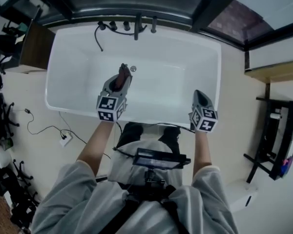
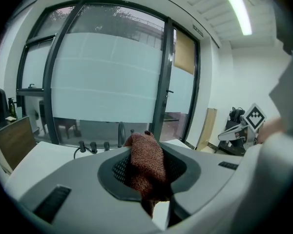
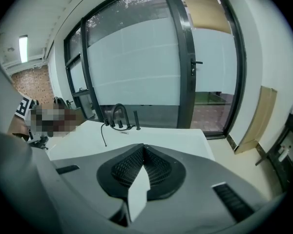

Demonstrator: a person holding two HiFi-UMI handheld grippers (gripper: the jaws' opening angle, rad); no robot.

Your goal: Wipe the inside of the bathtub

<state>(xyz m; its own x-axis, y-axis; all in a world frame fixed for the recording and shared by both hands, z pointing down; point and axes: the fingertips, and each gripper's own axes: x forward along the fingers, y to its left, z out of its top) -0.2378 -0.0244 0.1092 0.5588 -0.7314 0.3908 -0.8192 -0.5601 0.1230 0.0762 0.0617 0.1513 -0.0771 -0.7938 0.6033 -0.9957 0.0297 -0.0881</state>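
Observation:
The white bathtub (image 1: 58, 105) lies below me, its taps and spout (image 1: 136, 26) on the far rim and a round drain (image 1: 133, 68) in its floor. My left gripper (image 1: 122, 73) hangs over the tub's middle, shut on a reddish-brown cloth (image 1: 120, 78). In the left gripper view the cloth (image 2: 146, 167) sticks up from between the closed jaws of the left gripper (image 2: 145, 145). My right gripper (image 1: 199, 92) is over the tub's near right part. In its own view the right gripper (image 3: 144, 147) is shut with nothing in it, pointing at the tub (image 3: 161, 135) and spout (image 3: 118, 115).
A dark hose (image 1: 98, 35) hangs from the taps into the tub. A wooden cabinet (image 1: 34, 48) stands at the left. A power strip (image 1: 64, 139) with cable lies on the floor. A black rack (image 1: 276, 140) and wooden shelf (image 1: 278, 71) stand at the right. Large windows run behind the tub.

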